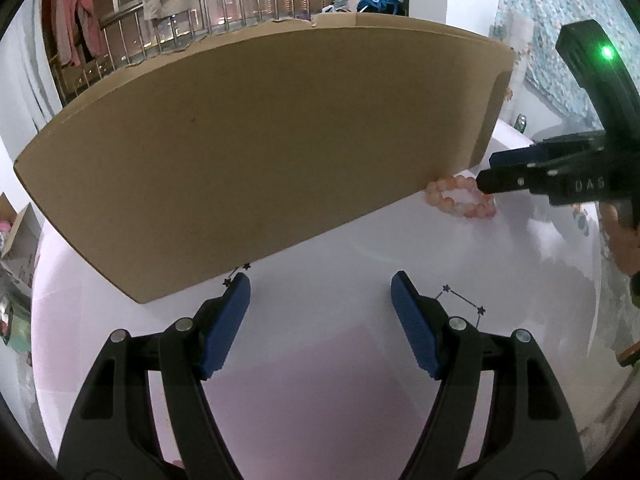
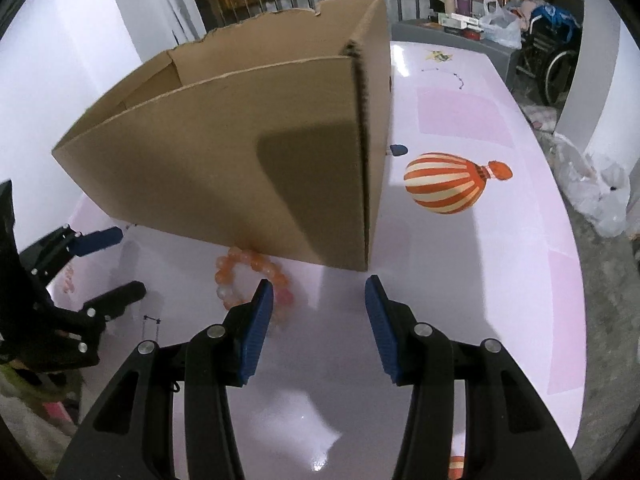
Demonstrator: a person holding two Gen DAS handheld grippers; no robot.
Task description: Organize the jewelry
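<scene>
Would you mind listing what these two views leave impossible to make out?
- Inside of the cardboard box: its near wall hides the contents in both views.
- Bead bracelet: partly covered by the right gripper finger in the right wrist view, and by its fingertip in the left wrist view.
- Star-chain drawing: partly behind the left gripper.

Plain brown box (image 2: 224,152); orange-pink bead bracelet (image 2: 248,276); orange-and-cream striped balloon print (image 2: 444,182); blue fingers (image 2: 256,332).

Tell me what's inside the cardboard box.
From the right wrist view, the open top of the box shows only bare inner walls. Its floor is hidden by the near wall, so any contents cannot be seen. The bracelet lies outside, against its base.
</scene>
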